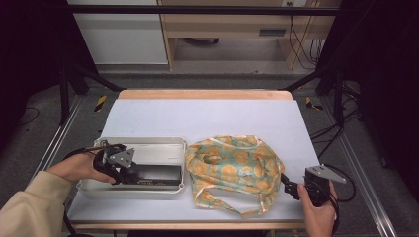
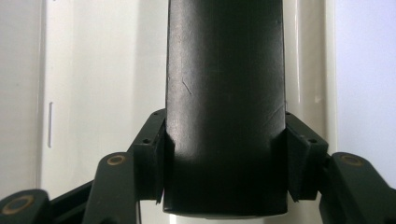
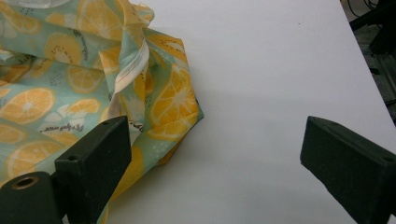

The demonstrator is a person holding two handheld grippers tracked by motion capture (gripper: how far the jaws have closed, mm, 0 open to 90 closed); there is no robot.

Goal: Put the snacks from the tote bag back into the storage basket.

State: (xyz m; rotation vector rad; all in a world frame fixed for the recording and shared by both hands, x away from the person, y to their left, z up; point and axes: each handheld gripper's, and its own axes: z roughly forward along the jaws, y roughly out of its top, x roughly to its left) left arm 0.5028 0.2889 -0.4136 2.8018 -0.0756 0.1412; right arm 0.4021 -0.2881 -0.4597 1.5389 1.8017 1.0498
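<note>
The left tool reaches into a shallow metal tray at the left front of the desk, its jaws clamped on the two long sides of a flat black box that lies along the tray's near wall. In the left gripper view the box runs straight ahead of this tool between the pads, with pale tray floor open on both sides of it and the tray's rim just beyond to the right. The tray walls close the box in near and far.

The right tool rests low near the desk's front right, jaws wide apart and holding nothing. A crumpled fabric bag printed with orange slices lies just ahead and to the left of it; in the right gripper view the cloth's corner sits beside the left jaw, whether touching I cannot tell. Ahead and to the right of this tool the desk is bare white surface out to its right edge. One strap of the bag loops toward the front edge, left of the right tool. The bag lies just beside the tray's right end, between the two tools.
</note>
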